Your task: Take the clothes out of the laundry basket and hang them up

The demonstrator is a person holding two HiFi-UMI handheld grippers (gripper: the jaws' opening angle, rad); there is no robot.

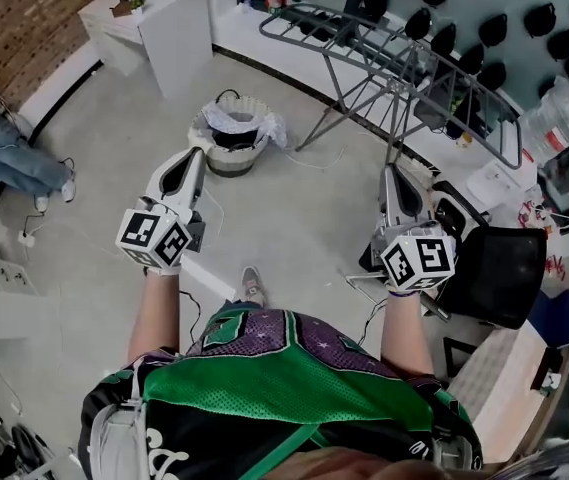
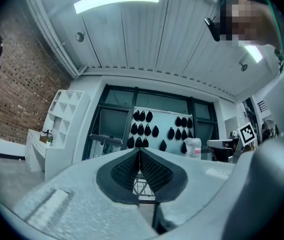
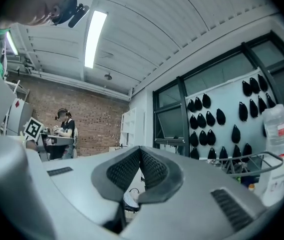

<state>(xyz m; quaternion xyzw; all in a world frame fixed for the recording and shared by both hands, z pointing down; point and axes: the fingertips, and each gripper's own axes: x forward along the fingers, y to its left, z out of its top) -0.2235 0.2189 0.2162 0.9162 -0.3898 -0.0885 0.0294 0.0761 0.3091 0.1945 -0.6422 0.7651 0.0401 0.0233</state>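
Holding the left tongs [image 1: 195,154] and right tongs [image 1: 392,172] pressed together and empty, you point them out ahead, likely just approaching. The laundry basket [image 1: 226,164] stands on the floor near the legs of the drying rack [image 1: 366,30], clothes [image 1: 236,118] heaped inside, none hung yet. Spread one pair before you reach into the pile, I'd judge.

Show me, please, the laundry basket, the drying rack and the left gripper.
laundry basket [image 1: 228,162], head view, front wall.
drying rack [image 1: 398,86], head view, middle of frame.
left gripper [image 1: 195,154], head view, between its fingertips.
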